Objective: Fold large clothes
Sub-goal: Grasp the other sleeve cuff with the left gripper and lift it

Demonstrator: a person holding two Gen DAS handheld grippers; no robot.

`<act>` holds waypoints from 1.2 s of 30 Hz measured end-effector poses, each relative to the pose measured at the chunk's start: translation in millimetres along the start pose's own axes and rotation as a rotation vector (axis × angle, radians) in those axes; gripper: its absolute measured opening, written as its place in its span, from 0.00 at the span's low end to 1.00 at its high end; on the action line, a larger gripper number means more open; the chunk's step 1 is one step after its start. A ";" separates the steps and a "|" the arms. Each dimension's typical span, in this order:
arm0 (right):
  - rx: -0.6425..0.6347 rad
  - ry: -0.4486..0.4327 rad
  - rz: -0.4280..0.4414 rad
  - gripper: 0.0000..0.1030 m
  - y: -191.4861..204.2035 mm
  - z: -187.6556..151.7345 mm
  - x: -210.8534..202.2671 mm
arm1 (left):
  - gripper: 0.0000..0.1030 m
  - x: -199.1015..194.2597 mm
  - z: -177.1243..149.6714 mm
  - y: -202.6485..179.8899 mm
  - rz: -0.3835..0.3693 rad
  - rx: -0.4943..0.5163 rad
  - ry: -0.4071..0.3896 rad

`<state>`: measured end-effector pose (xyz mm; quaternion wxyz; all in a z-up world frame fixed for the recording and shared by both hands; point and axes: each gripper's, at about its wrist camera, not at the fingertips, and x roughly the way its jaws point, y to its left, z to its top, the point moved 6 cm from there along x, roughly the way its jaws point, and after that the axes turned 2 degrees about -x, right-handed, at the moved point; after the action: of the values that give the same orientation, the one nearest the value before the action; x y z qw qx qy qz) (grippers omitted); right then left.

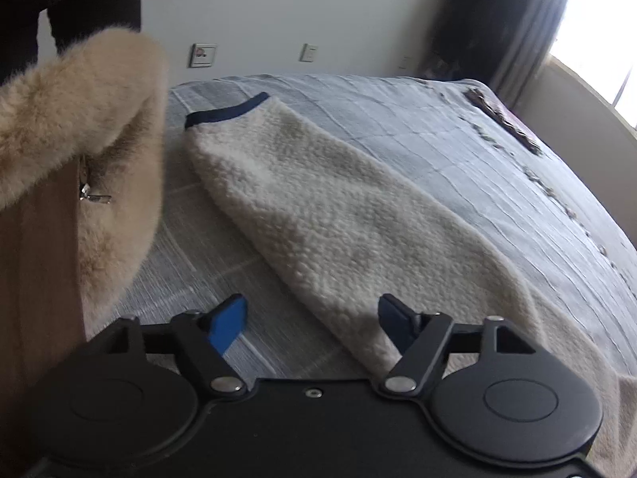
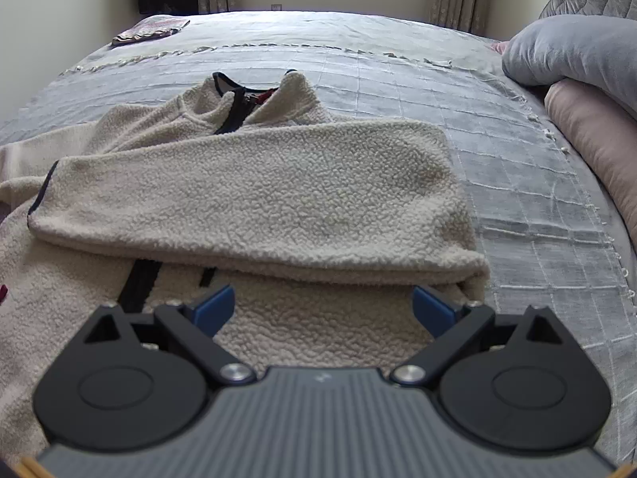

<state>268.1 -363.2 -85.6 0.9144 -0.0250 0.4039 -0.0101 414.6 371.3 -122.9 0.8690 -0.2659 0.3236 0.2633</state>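
Observation:
A cream fleece jacket (image 2: pixel 258 191) lies flat on the grey bed cover (image 2: pixel 517 199), collar (image 2: pixel 254 95) at the far end. One sleeve is folded across its chest, over the dark zip (image 2: pixel 139 283). My right gripper (image 2: pixel 322 306) hovers open over the jacket's lower body, with nothing between its blue pads. In the left wrist view the other sleeve (image 1: pixel 318 207) stretches out over the bed, its navy cuff (image 1: pixel 227 113) far from me. My left gripper (image 1: pixel 312 320) sits low over the sleeve's near end. Its jaws stand apart and the pads do not press the fleece.
A beige furry garment (image 1: pixel 79 119) with a metal zip pull hangs close at the left, over a wooden surface (image 1: pixel 40 279). Pillows and a rolled duvet (image 2: pixel 577 51) line the bed's right side. A small folded cloth (image 2: pixel 151 28) lies at the far corner.

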 end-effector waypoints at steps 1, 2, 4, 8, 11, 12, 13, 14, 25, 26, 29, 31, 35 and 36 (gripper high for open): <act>-0.003 0.000 -0.005 0.95 -0.6 -0.7 -2.8 | 0.56 3.5 4.9 3.0 0.007 -0.013 -0.025; -0.009 0.000 -0.009 0.95 -0.9 -1.1 -5.3 | 0.39 5.3 9.0 4.0 0.012 -0.015 -0.039; -0.022 -0.004 -0.021 0.95 -1.9 -1.6 -10.1 | 0.17 3.5 14.9 1.0 -0.012 -0.024 -0.040; -0.015 -0.018 -0.037 0.95 -7.7 0.7 -13.9 | 0.11 -37.9 31.4 -28.8 -0.093 0.044 -0.155; 0.007 -0.026 -0.031 0.95 -10.8 3.0 -14.1 | 0.11 -86.6 43.2 -68.8 -0.228 0.097 -0.225; 0.011 -0.028 -0.027 0.95 -10.5 3.7 -14.4 | 0.11 -105.4 45.7 -85.2 -0.280 0.119 -0.246; 0.014 -0.032 -0.022 0.95 -10.0 4.8 -15.3 | 0.11 -123.1 46.9 -101.5 -0.328 0.144 -0.264; 0.014 -0.036 -0.016 0.95 -9.0 5.9 -16.3 | 0.11 -141.6 46.0 -119.1 -0.376 0.172 -0.281; 0.016 -0.110 0.031 0.95 0.1 25.5 -30.1 | 0.10 -262.7 -52.8 -296.0 -0.809 0.391 -0.182; 0.022 -0.114 0.034 0.95 -1.0 26.3 -30.5 | 0.11 -264.8 -70.1 -307.9 -0.834 0.415 -0.150; 0.043 -0.121 0.041 0.95 -6.7 25.9 -31.3 | 0.11 -268.3 -134.0 -336.7 -0.895 0.494 -0.042; 0.061 -0.121 0.044 0.95 -9.9 23.6 -31.2 | 0.11 -267.0 -180.1 -349.4 -0.921 0.556 0.040; 0.097 -0.111 0.057 0.95 -18.2 17.1 -27.8 | 0.11 -254.8 -271.6 -348.4 -0.956 0.699 0.212; 0.106 -0.109 0.062 0.95 -19.9 15.6 -26.7 | 0.14 -251.1 -294.2 -343.5 -0.958 0.747 0.251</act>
<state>261.7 -381.5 -54.3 0.9349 0.0352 0.3531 -0.0018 343.0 -133.8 -37.2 0.8804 -0.0885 0.3384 -0.3202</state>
